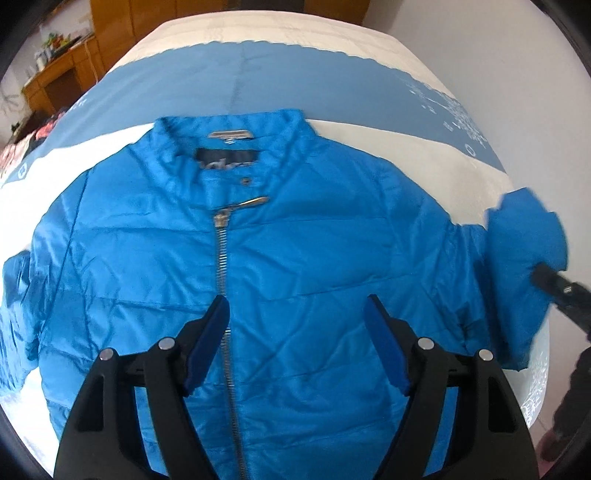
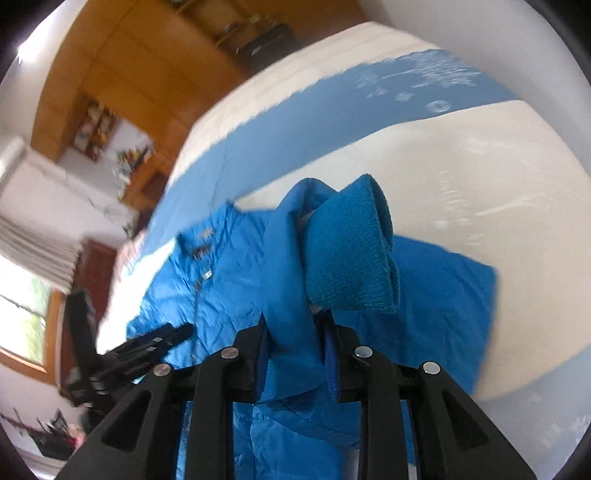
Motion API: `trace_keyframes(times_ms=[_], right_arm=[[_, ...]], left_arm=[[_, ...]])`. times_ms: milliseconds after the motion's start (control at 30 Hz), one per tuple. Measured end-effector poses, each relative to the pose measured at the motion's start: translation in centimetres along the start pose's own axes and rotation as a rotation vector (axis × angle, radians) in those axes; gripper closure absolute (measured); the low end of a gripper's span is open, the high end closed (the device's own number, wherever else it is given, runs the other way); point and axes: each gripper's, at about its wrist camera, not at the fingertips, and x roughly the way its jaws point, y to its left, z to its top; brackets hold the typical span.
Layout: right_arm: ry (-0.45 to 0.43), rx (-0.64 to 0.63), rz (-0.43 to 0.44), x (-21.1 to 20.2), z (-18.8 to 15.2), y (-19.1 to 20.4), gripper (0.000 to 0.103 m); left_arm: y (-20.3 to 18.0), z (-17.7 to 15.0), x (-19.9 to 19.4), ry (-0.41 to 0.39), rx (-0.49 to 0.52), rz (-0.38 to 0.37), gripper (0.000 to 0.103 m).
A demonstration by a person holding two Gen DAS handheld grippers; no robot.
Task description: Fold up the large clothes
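A: Where is the jacket (image 1: 295, 258) lying?

B: The blue jacket lies flat on the bed (image 1: 424, 147), front side up, zipper (image 1: 223, 280) closed almost to the collar (image 1: 229, 125). The bed cover is white with a wide blue band (image 1: 295, 77) behind the collar.

A: Can you read the labels?

B: Not really. Inside the collar there is a small pale label (image 1: 231, 134) and under it a dark label (image 1: 226, 157) with light letters, but the writing is too small and blurred to read. The white prints on the blue band at the right are also not readable.

A: What about the tongs?

B: The left gripper (image 1: 295, 317) hangs over the chest of the jacket with its blue pads (image 1: 210, 339) wide apart, holding nothing. The right gripper (image 2: 295, 332) is closed on the fabric of one sleeve (image 2: 288, 266), just behind the knitted cuff (image 2: 351, 254), and the sleeve is lifted above the jacket body. In the left view this raised sleeve (image 1: 524, 258) is at the right border.

A: And the edges, the room around?

B: The other sleeve (image 1: 18, 295) reaches the left edge of the bed. White cover is open beside the collar and on the right side. A wooden wardrobe (image 1: 147, 33) and a desk (image 1: 62, 74) stand beyond the far left corner, and a window (image 2: 22, 317) shows in the right view.
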Motion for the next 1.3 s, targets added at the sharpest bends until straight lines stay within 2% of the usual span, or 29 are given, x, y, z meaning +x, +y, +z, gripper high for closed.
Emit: trace_keyframes(times_ms=[100,167,200,233,300,333,467,567,600,667,733,767,800,867,900,933,967,1067,1133,1233,1300], right_arm=[[0.043,-0.067,-0.068,2.8,0.0,2.2,0.078],[0.073,-0.104,-0.055,4.0,-0.5,3.0,0.071],[0.086,-0.125,-0.028,4.4,-0.7,3.8,0.068],[0.104,-0.145,0.045,4.3,-1.1,4.5,0.064],[0.144,-0.172,0.194,3.8,-1.9,5.5,0.063],[0.144,-0.179,0.205,3.5,-2.1,5.6,0.063],[0.118,-0.172,0.129,1.4,-2.9,3.9,0.061],[0.089,-0.119,0.064,-0.8,-3.4,0.9,0.061],[0.065,-0.095,0.014,-1.9,-3.7,-0.5,0.061],[0.027,-0.061,-0.051,-3.3,-4.2,-2.2,0.061],[-0.001,-0.027,-0.078,-4.6,-4.6,-3.9,0.061],[-0.018,-0.003,-0.089,-5.6,-4.9,-5.0,0.061],[-0.028,0.015,-0.094,-6.2,-5.1,-5.7,0.061],[-0.038,0.044,-0.105,-6.6,-5.4,-6.3,0.061],[-0.041,0.055,-0.116,-6.5,-5.6,-6.3,0.061],[-0.042,0.062,-0.126,-6.6,-5.7,-6.6,0.061],[-0.045,0.068,-0.135,-6.9,-5.9,-6.9,0.061],[-0.060,0.096,-0.142,-7.1,-6.0,-8.0,0.061],[-0.072,0.113,-0.129,-7.3,-5.8,-8.4,0.061],[-0.081,0.115,-0.108,-7.3,-5.3,-8.2,0.061],[-0.075,0.107,-0.090,-6.5,-5.0,-7.6,0.061]], left_arm=[[1.6,0.0,0.1,0.012,-0.042,-0.008,0.027],[2.7,0.1,0.0,0.015,-0.071,-0.037,0.027],[3.0,0.1,-0.1,0.014,-0.082,-0.058,0.025],[3.4,0.2,-0.2,0.012,-0.094,-0.078,0.025],[4.0,0.3,-0.4,0.003,-0.122,-0.123,0.022],[4.2,0.3,-0.4,0.000,-0.138,-0.153,0.021],[3.9,0.1,0.8,0.032,-0.152,-0.174,0.019],[3.0,0.2,2.4,0.069,-0.158,-0.195,0.019],[2.6,0.3,2.9,0.077,-0.160,-0.212,0.019],[1.0,0.6,3.7,0.093,-0.151,-0.235,0.019],[-1.1,1.1,4.9,0.123,-0.118,-0.239,0.020],[-2.1,1.1,5.7,0.139,-0.106,-0.232,0.027],[-3.1,1.1,6.4,0.160,-0.096,-0.227,0.044],[-4.6,1.1,7.8,0.189,-0.084,-0.203,0.058],[-4.9,1.3,7.8,0.180,-0.084,-0.202,0.067],[-5.3,1.2,7.6,0.156,-0.084,-0.199,0.071],[-5.4,1.2,7.2,0.133,-0.082,-0.188,0.087],[-4.7,1.1,4.4,0.034,-0.101,-0.227,0.096],[-3.5,0.9,2.0,-0.031,-0.113,-0.246,0.096],[-0.2,0.2,-2.4,-0.153,-0.133,-0.204,0.097],[1.9,-0.1,-4.2,-0.197,-0.152,-0.181,0.097]])
